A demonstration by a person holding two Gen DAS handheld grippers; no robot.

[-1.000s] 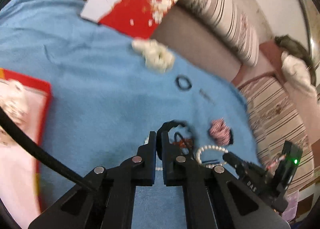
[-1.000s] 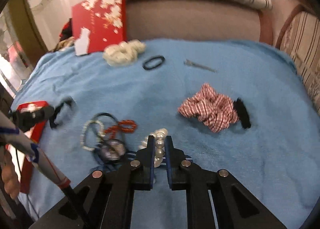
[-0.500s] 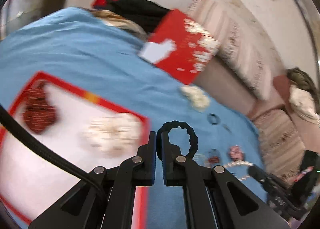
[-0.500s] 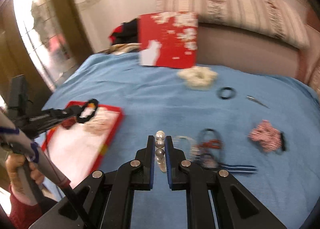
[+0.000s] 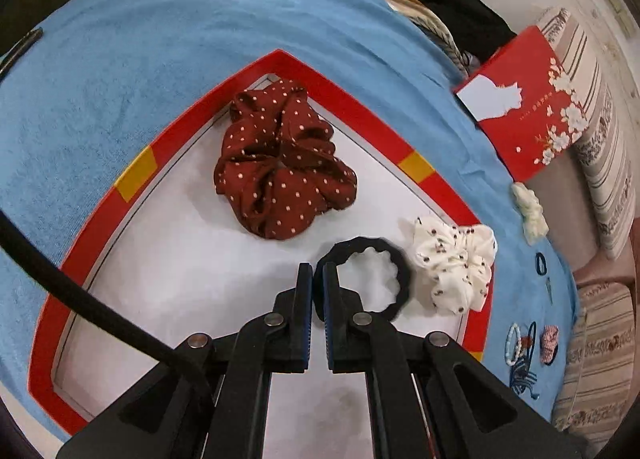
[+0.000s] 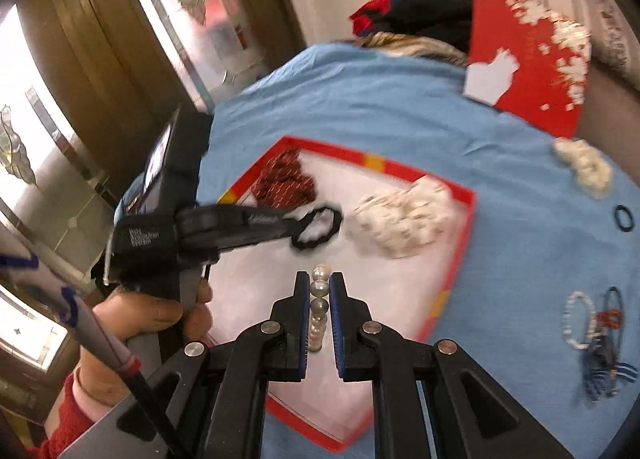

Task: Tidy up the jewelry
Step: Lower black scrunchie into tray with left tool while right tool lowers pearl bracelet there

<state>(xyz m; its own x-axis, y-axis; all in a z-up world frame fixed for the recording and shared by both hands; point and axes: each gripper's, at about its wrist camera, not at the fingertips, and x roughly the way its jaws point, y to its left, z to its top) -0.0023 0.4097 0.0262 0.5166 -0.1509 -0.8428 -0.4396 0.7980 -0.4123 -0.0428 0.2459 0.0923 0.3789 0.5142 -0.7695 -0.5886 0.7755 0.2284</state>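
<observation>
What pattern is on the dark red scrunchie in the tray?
The dark red scrunchie has small pale polka dots, clearest in the left wrist view.

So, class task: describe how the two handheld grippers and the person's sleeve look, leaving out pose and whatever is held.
Both the left gripper and the right gripper are black, with silver rivets and blue-edged pads. A black cable trails from the left one. The sleeve is red.

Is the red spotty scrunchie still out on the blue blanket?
No, the red spotty scrunchie lies inside the red-rimmed tray, on its white floor.
</observation>
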